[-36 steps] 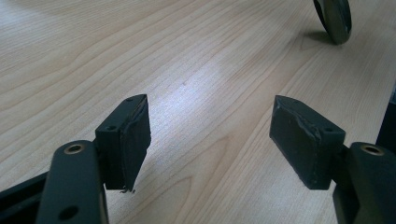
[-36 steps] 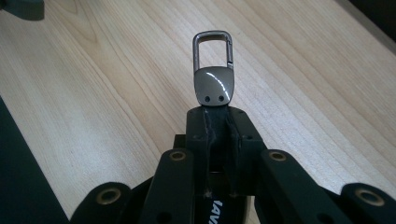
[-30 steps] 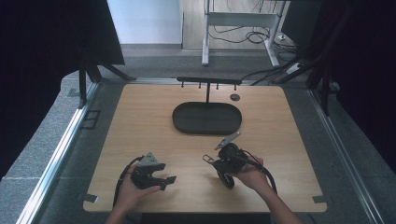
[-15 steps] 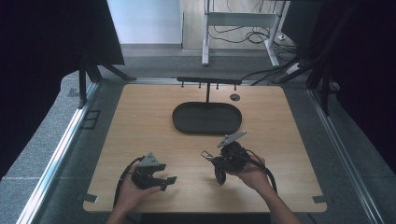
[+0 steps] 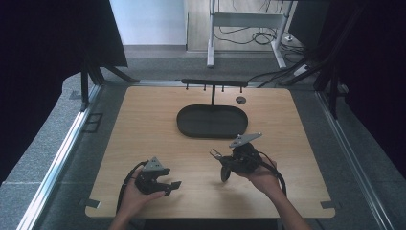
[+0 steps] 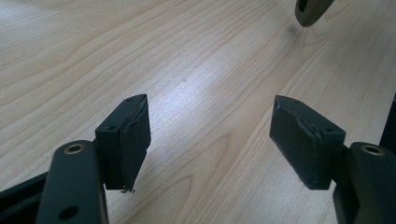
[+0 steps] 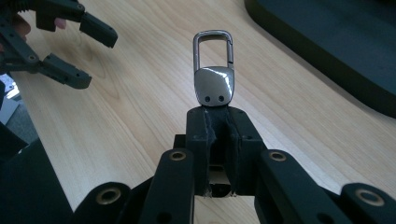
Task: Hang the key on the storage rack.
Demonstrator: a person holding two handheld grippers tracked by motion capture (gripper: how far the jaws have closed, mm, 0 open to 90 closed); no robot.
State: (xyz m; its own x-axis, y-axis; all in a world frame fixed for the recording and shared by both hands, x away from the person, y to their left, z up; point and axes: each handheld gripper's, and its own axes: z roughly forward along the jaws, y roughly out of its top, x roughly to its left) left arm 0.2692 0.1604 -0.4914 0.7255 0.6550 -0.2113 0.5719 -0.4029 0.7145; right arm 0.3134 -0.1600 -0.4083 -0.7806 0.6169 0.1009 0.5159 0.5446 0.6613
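A metal clip [image 7: 213, 70] is pinched at its base by the right gripper [image 7: 218, 122] above the table [image 5: 143, 124] (near the dark tray [image 5: 212, 121]), while the left gripper [image 6: 210, 135] is held wide open, empty.

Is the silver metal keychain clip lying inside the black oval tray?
No: the silver metal keychain clip is clamped between the jaws of the right gripper, above the wooden table, apart from the black oval tray.
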